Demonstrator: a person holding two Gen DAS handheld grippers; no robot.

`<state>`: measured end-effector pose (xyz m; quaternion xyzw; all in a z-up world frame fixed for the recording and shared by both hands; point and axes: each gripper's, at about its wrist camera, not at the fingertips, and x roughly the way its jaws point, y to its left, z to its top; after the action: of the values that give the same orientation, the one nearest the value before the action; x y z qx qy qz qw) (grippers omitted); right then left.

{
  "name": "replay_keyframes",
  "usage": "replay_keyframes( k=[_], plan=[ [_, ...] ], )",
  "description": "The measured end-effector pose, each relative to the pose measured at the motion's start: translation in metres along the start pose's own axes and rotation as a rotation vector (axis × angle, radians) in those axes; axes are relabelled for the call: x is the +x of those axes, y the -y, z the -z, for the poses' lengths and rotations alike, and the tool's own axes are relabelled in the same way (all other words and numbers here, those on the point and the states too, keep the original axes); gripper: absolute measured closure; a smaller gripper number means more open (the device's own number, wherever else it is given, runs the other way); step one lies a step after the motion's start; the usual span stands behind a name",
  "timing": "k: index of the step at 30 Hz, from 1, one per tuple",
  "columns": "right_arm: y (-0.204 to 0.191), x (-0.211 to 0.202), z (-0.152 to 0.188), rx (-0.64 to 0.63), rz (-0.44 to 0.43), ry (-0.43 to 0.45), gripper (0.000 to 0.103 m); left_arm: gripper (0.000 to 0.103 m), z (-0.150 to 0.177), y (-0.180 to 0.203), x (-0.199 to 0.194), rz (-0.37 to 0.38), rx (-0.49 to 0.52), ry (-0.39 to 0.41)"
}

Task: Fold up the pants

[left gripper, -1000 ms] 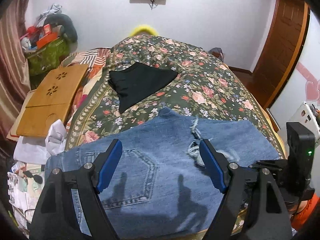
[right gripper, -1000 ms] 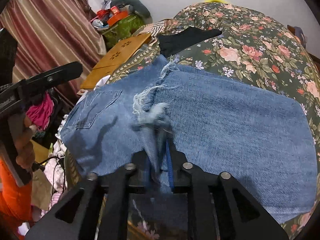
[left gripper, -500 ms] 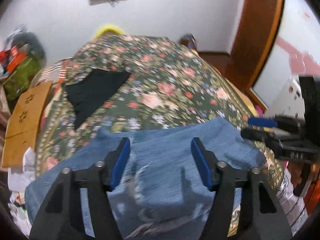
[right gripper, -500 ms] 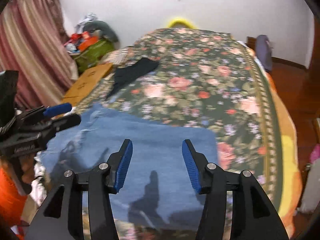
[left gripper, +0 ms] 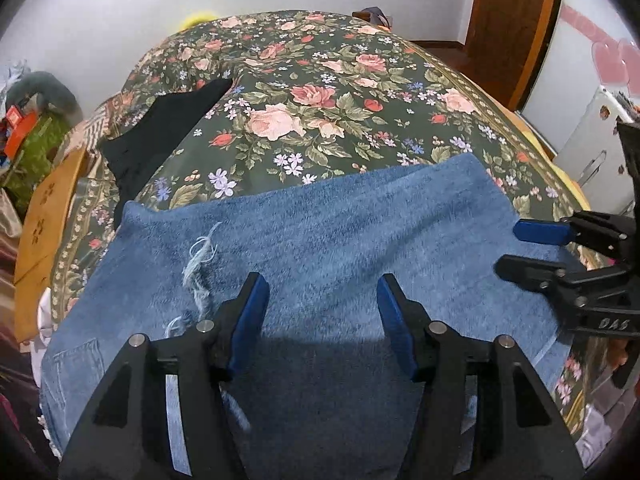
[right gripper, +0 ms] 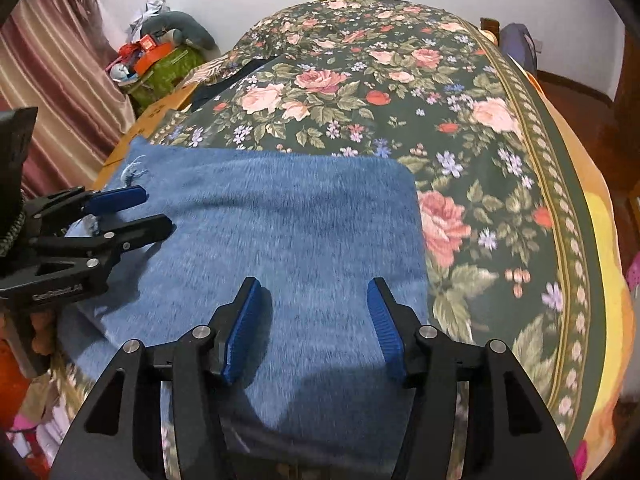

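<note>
Blue jeans (left gripper: 320,240) lie folded flat across the near end of a bed with a floral cover (left gripper: 360,100). A frayed tear (left gripper: 200,256) shows on their left part and a back pocket (left gripper: 76,364) at the near left. My left gripper (left gripper: 320,304) hovers open over the middle of the denim, nothing between its blue pads. My right gripper (right gripper: 314,300) is over the right half of the jeans (right gripper: 300,208), near their right edge; its jaws are opening and hold nothing. Each wrist view shows the other gripper from the side: right gripper (left gripper: 510,249), left gripper (right gripper: 156,210).
A black garment (left gripper: 160,128) lies on the bed's left side beyond the jeans. A wooden lap tray (left gripper: 44,208) and a pile of clutter (right gripper: 156,56) stand left of the bed. A wooden door (left gripper: 508,20) and a white cabinet (left gripper: 588,140) are to the right.
My right gripper let go of the frayed denim it was pinching and opened. The left jaws narrowed. Both grippers slid rightwards over the jeans and came lower.
</note>
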<state>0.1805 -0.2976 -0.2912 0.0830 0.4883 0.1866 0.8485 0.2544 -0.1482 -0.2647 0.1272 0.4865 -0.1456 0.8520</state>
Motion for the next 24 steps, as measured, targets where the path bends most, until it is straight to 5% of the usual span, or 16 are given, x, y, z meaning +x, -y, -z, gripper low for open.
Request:
replay_keyframes(
  k=[13, 24],
  plan=[
    [-0.010, -0.027, 0.007, -0.001, 0.082, -0.030, 0.051, 0.043, 0.035, -0.009, -0.033, -0.027, 0.066, 0.054],
    [-0.070, -0.074, -0.017, -0.103, 0.072, 0.113, 0.044, 0.031, 0.080, -0.082, -0.103, -0.151, -0.096, 0.152]
  ],
)
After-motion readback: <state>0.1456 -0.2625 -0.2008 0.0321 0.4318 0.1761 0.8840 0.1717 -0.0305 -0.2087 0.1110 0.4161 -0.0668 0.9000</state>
